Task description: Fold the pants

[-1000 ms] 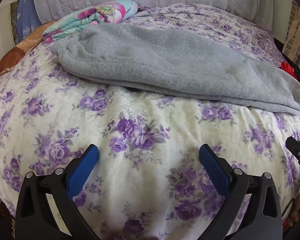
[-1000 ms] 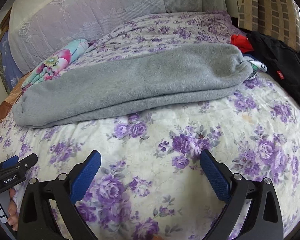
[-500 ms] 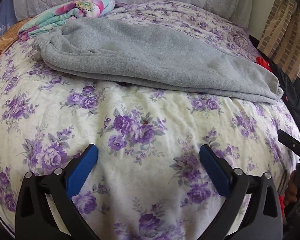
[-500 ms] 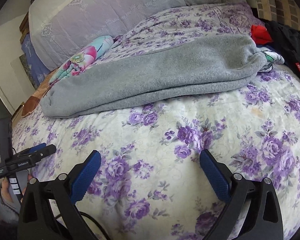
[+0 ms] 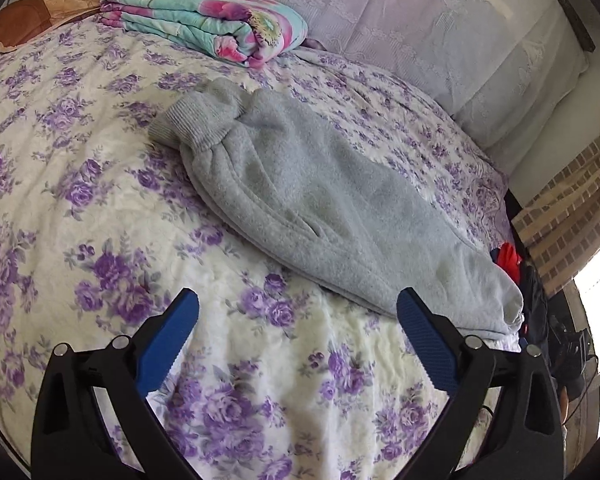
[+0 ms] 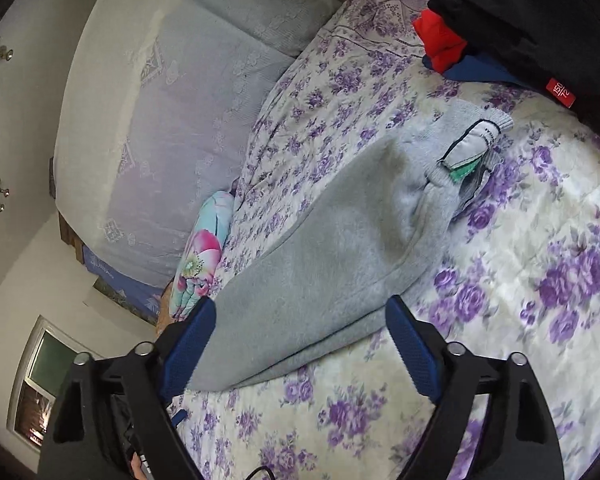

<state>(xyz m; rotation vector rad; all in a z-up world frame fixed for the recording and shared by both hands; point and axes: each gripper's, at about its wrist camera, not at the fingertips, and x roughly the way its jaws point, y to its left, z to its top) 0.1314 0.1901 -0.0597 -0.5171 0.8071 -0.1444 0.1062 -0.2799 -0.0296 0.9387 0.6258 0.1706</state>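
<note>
Floral bedspread [image 5: 100,208] carries the grey pants [image 5: 320,208], lying lengthwise, folded leg over leg. We hold left gripper [image 5: 298,320] wide apart and empty; right gripper [image 6: 300,324], jaws just been narrowing, empty, straddles the pants' edge. Risk: pinching bedspread along with fleece, or catching one layer only, skewing the fold.

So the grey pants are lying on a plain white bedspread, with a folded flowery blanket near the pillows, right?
Not quite. The bedspread is not plain white: it is cream with purple flowers, as the left wrist view shows. The rest holds: the grey pants lie on it, and a folded flowery blanket sits near the pillows.
</note>
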